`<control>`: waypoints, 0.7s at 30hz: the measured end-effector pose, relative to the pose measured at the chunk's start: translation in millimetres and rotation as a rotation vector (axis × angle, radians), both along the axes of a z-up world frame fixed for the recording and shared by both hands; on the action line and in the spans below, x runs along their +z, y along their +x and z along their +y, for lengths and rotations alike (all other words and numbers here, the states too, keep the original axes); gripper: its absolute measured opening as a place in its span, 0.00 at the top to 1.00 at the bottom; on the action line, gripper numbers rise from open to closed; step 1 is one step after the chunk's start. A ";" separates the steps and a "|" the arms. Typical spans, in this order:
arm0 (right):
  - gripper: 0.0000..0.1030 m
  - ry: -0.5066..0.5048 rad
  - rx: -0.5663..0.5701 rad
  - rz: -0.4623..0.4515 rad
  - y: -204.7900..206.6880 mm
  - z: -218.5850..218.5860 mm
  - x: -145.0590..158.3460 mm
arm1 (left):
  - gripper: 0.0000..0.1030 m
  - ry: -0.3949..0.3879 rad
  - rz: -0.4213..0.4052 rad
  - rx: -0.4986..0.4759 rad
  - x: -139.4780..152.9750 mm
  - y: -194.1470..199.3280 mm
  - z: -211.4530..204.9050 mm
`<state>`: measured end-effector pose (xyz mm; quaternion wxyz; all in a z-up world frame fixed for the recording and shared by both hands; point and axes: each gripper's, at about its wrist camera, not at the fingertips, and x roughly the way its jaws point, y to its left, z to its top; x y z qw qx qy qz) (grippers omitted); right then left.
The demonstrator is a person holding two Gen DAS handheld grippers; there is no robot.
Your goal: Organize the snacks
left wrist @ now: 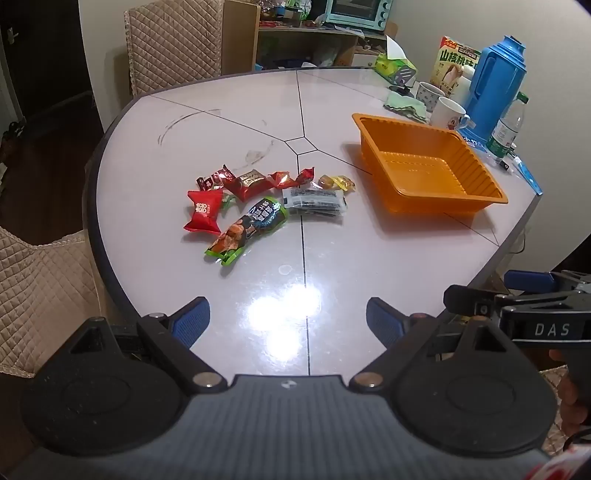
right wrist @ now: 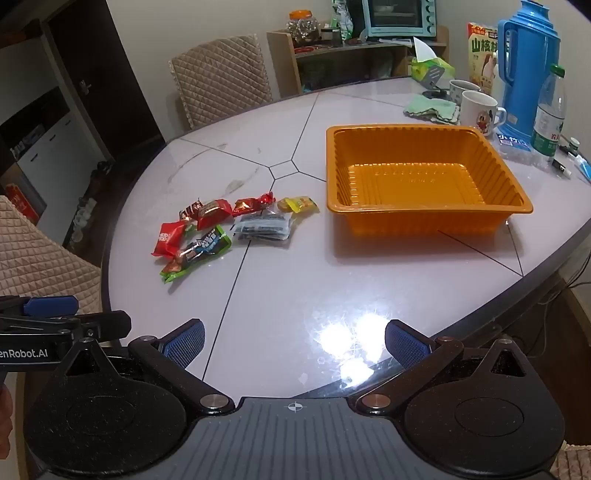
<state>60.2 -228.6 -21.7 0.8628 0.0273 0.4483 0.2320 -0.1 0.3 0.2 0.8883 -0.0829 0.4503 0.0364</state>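
Several wrapped snacks lie in a loose pile on the white table (left wrist: 229, 122): a red packet (left wrist: 204, 216), a green packet (left wrist: 249, 230), a grey-black packet (left wrist: 316, 202), red candies (left wrist: 251, 181) and a yellow candy (left wrist: 338, 182). The same pile shows in the right wrist view, with the green packet (right wrist: 199, 253) nearest. An empty orange tray (left wrist: 487, 186) (right wrist: 517, 201) stands to the right of the pile. My left gripper (left wrist: 286, 325) hangs open over the table's near edge, well short of the snacks. My right gripper (right wrist: 295, 345) is open too, nothing between its fingers.
At the far right stand a blue thermos (right wrist: 524, 70), a water bottle (right wrist: 550, 110), two mugs (right wrist: 478, 112), a green cloth (right wrist: 432, 107) and a snack box (left wrist: 456, 62). Quilted chairs (right wrist: 221, 74) (left wrist: 40, 295) flank the table. A shelf with a toaster oven (right wrist: 399, 18) lies behind.
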 end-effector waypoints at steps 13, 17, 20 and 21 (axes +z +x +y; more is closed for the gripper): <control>0.00 -0.008 0.001 -0.001 0.8 1.6 -0.4 | 0.12 0.001 0.003 -0.001 -0.1 0.0 -0.1; 0.00 -0.006 0.000 -0.003 0.0 -1.1 -1.4 | 0.12 0.002 0.003 0.001 0.0 0.0 0.0; 0.00 -0.006 0.001 -0.003 4.3 2.8 3.1 | 0.12 0.001 0.004 0.001 -0.1 0.0 -0.1; 0.00 -0.006 0.001 -0.004 4.5 2.8 3.2 | 0.12 0.000 0.004 0.000 -0.1 0.1 0.0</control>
